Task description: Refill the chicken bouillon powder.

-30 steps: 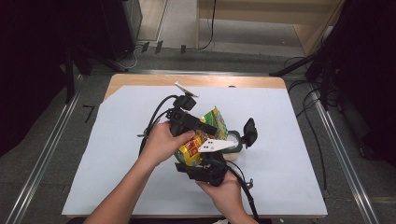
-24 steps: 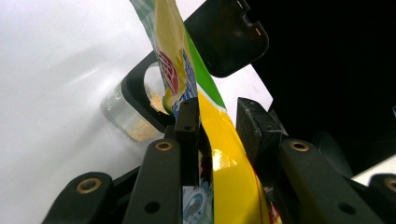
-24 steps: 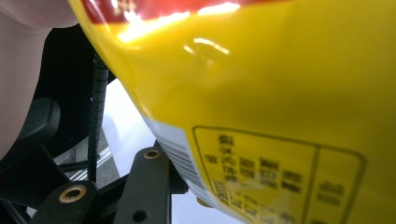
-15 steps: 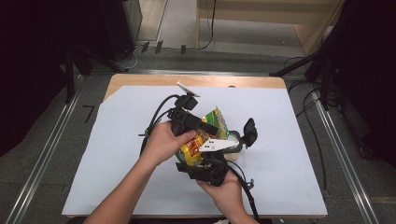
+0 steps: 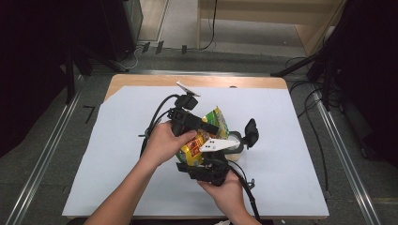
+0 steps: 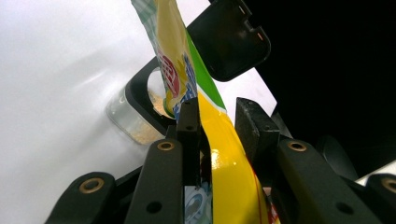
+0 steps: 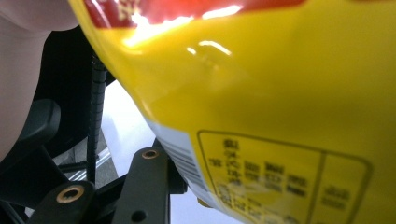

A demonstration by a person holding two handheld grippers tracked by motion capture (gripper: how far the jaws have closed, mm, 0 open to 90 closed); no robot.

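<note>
A: White paper-covered table (image 5: 117,154), largest item. Fine. No hazard there beyond catching whatever spills.

B: Next down: glossy yellow, red and green plastic snack bag (image 5: 202,136), held tilted above the middle of the table, mouth aimed at a clear round plastic jar with a black rim (image 6: 140,100). Hinged black lid (image 6: 229,39) standing open behind the rim.

A: Grips?

B: Left gripper (image 6: 218,121) clamped on the bag's upper part, film pinched flat against one pad. Right gripper (image 5: 206,169) under the bag's lower end; probably gripping it too, but the right gripper view sits too close to the yellow film to confirm.

A: Risks, big to small?

B: Bag first: slick film, narrow pinch. Could slide out of the left jaws if tilted harder, dumping contents on the paper. Then the jar: light, unheld, standing free. Could tip or skate if nudged by the bag edge. Then the lid: might swing shut onto the bag mouth and block the pour.

A: Smallest?

B: Pale crumbs already in the jar bottom (image 6: 135,130). More likely to scatter past the rim if the mouth drifts off centre.
</note>
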